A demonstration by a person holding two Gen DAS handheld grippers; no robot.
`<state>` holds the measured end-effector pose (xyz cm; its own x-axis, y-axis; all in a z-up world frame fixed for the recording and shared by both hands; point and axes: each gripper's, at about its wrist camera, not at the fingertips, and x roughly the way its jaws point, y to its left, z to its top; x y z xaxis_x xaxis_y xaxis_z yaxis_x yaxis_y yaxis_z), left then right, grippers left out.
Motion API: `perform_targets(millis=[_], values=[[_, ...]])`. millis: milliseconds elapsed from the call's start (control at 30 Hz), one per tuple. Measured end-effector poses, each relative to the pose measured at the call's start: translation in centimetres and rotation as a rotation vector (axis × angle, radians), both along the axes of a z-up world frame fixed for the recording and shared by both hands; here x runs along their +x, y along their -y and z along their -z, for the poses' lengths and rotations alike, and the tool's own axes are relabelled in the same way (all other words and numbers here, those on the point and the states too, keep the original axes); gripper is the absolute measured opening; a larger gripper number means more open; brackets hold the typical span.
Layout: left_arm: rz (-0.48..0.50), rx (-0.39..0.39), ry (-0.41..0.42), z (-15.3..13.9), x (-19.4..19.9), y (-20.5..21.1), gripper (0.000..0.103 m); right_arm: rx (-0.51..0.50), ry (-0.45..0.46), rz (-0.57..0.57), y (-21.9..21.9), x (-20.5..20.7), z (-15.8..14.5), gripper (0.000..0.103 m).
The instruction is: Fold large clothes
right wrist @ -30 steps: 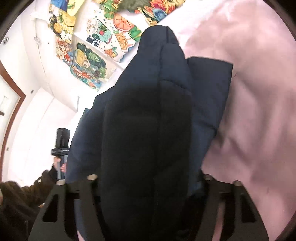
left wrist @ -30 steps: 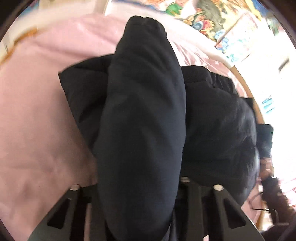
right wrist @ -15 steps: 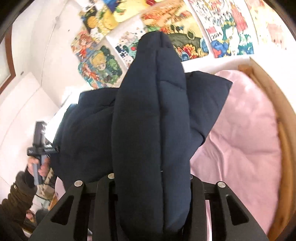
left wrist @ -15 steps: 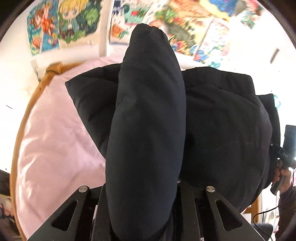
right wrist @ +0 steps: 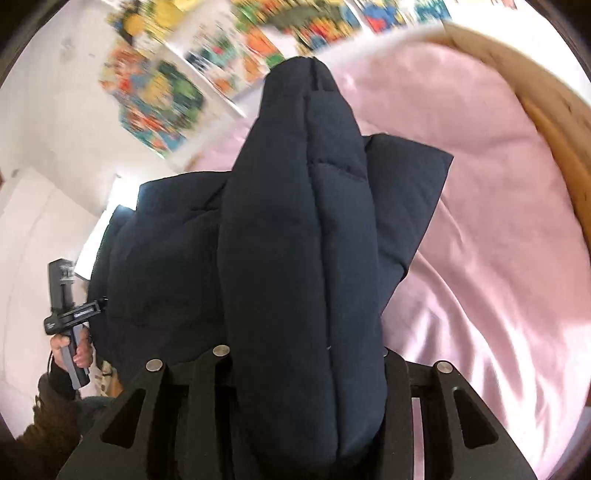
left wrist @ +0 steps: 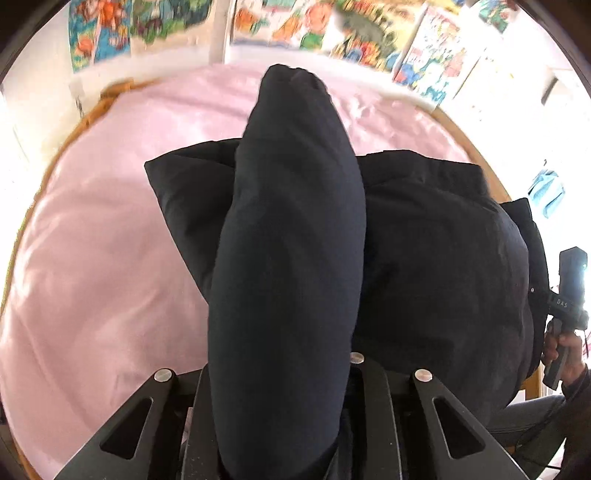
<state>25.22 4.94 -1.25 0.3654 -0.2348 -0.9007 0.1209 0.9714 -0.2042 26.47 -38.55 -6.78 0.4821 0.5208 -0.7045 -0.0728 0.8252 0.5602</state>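
A large dark navy padded jacket (left wrist: 424,258) hangs between both grippers above a pink bed. My left gripper (left wrist: 288,387) is shut on a thick bunched roll of the jacket that bulges up over the fingers and hides them. My right gripper (right wrist: 303,384) is shut on another quilted roll of the same jacket (right wrist: 166,258), fingers also hidden. The other gripper shows in each view: the right one at the right edge of the left wrist view (left wrist: 565,295), the left one at the left edge of the right wrist view (right wrist: 70,314).
A pink sheet (left wrist: 92,258) covers the bed, also in the right wrist view (right wrist: 498,240). A wooden bed frame (right wrist: 554,122) runs along its edge. Colourful posters (left wrist: 332,26) hang on the white wall behind.
Both grippers have tilted down and swung with the jacket, so more pink bed and less wall shows. The grip on the jacket is unchanged.
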Motion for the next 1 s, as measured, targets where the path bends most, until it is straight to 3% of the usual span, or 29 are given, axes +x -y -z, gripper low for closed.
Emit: perform_targets(millis=[133,300,367,433,533,633,800,867,1000], values=[[-0.01,-0.042,0.015,0.2,0.1,-0.8,0.03,0.002,-0.009,0.021,1.1,0.9,1.3,0.042],[-0.061,-0.037,0.013,0.5,1.3,-3.3,0.051,-0.025,-0.043,0.054,1.9,1.1,2.8,0.064],[-0.092,-0.03,-0.003,0.6,1.5,-2.3,0.07,-0.032,-0.064,0.078,2.4,0.6,3.6,0.072],[-0.147,-0.025,-0.006,0.4,1.1,-2.7,0.077,-0.046,-0.075,0.115,2.9,0.3,4.0,0.081],[-0.215,-0.043,0.005,-0.3,-0.1,-4.5,0.082,-0.1,-0.086,0.158,2.9,0.0,4.1,0.085],[-0.285,-0.032,0.066,-2.3,-1.0,-5.0,0.089,-0.215,-0.077,0.21,3.1,-0.9,2.9,0.091],[-0.329,0.094,0.269,-5.7,-3.7,-3.8,0.097,-0.401,0.049,0.281,2.4,-3.4,-0.8,0.099],[-0.323,0.124,0.339,-7.9,-5.2,-4.7,0.1,-0.431,0.121,0.323,1.7,-4.8,-2.6,0.101],[-0.307,0.152,0.41,-9.5,-6.8,-4.8,0.102,-0.395,0.217,0.372,0.2,-8.1,-4.1,0.101]])
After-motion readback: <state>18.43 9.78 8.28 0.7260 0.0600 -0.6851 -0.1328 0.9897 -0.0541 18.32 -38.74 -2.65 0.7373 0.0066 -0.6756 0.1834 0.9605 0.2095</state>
